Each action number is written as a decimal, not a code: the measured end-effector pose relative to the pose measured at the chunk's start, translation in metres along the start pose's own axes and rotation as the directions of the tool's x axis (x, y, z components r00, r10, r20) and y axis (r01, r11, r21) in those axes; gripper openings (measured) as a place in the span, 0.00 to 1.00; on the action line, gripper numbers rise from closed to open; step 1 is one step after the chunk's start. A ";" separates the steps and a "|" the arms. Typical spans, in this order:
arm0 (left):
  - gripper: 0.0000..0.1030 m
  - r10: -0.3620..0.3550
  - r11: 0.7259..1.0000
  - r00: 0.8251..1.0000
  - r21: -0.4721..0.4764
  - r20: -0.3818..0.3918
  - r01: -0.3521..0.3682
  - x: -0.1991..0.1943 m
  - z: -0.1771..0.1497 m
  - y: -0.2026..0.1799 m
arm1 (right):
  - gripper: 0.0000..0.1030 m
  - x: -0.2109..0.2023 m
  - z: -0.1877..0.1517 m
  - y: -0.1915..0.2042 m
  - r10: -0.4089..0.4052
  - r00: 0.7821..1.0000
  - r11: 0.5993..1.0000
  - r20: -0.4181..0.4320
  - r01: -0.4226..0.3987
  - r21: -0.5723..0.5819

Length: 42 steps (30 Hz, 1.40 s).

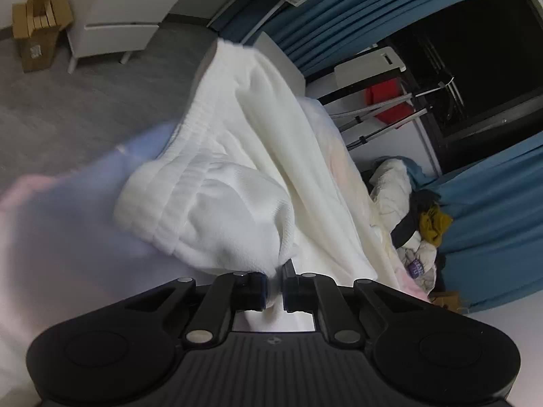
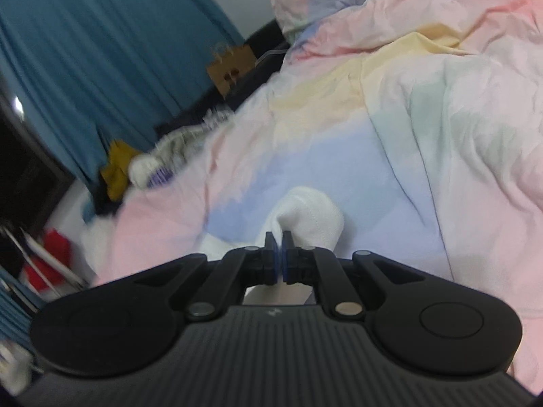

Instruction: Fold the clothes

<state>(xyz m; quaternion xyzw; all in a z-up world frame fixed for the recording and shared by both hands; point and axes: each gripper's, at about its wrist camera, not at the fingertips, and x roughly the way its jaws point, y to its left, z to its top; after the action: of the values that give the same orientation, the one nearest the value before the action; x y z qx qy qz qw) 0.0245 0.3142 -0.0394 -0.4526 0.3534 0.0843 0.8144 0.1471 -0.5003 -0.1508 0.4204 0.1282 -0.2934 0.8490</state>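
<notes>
**Inspector A:** While the left wrist view is blurred along its left side, the left gripper (image 1: 275,286) is plain enough: its 2 jaws are clenched on a fold of the white garment (image 1: 237,169), with cloth bulging between the pads. The garment hangs and drapes forward from that grip, and a ribbed elastic band (image 1: 176,183) runs across it on the left.

**Inspector B:** Where does the garment lie in relation to the bed?

**Inspector A:** It is held above the pastel bedspread (image 1: 61,224), which shows blurred to the left and below. Whether its far end touches the bed cannot be told from this view.

**Inspector B:** And the right side?

**Inspector A:** The right gripper (image 2: 279,264) has its 2 jaws pressed nearly together, pinching a bunched part of the white garment (image 2: 305,217). That bunch sits just ahead of the fingertips, over the blue and pink patch of the pastel bedspread (image 2: 424,118).

**Inspector B:** Surroundings?

**Inspector A:** A heap of mixed clothes (image 1: 410,224) lies beside the bed, near the blue curtain (image 1: 492,203). A white cabinet (image 1: 115,17) and an open cardboard box (image 1: 37,23) stand on the grey floor (image 1: 85,108). A red item (image 1: 381,96) sits by a metal rack (image 1: 390,118).
</notes>
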 end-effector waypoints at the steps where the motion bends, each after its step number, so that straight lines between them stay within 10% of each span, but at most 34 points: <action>1: 0.08 0.026 0.999 1.000 0.020 -0.012 -0.026 -0.010 0.004 0.003 | 0.05 -0.004 0.001 -0.001 -0.004 1.000 1.000 0.002 0.004 0.018; 10: 0.15 0.168 0.979 0.974 0.142 -0.150 -0.147 -0.018 -0.010 0.051 | 0.06 0.024 -0.023 -0.031 -0.228 0.961 0.972 -0.155 0.215 -0.095; 19: 0.71 0.203 0.895 0.979 0.407 -0.006 -0.183 -0.050 -0.030 -0.003 | 0.12 0.001 -0.017 -0.015 -0.210 0.975 0.974 -0.077 0.202 -0.102; 27: 0.87 0.073 0.739 0.979 0.648 0.193 -0.183 -0.038 -0.071 -0.112 | 0.71 -0.043 -0.012 0.041 -0.168 0.971 0.939 0.173 0.211 -0.272; 30: 0.87 0.013 0.722 0.983 0.678 0.185 -0.137 -0.012 -0.088 -0.144 | 0.73 -0.051 -0.017 0.062 -0.070 0.983 0.934 0.167 0.124 -0.336; 34: 0.87 -0.006 0.721 0.985 0.683 0.174 -0.117 0.036 -0.106 -0.172 | 0.73 -0.045 -0.033 0.080 0.154 0.987 0.934 -0.050 -0.162 -0.318; 42: 0.87 0.022 0.674 0.979 0.721 0.200 -0.163 0.132 -0.119 -0.187 | 0.70 -0.016 -0.102 0.141 0.347 0.814 0.824 -0.466 -0.502 -0.263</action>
<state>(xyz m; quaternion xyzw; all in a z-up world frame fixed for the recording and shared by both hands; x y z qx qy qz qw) 0.1477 0.0874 -0.0391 -0.0604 0.3070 0.0161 0.9497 0.2229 -0.3473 -0.1160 0.3194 0.2522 0.0292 0.9130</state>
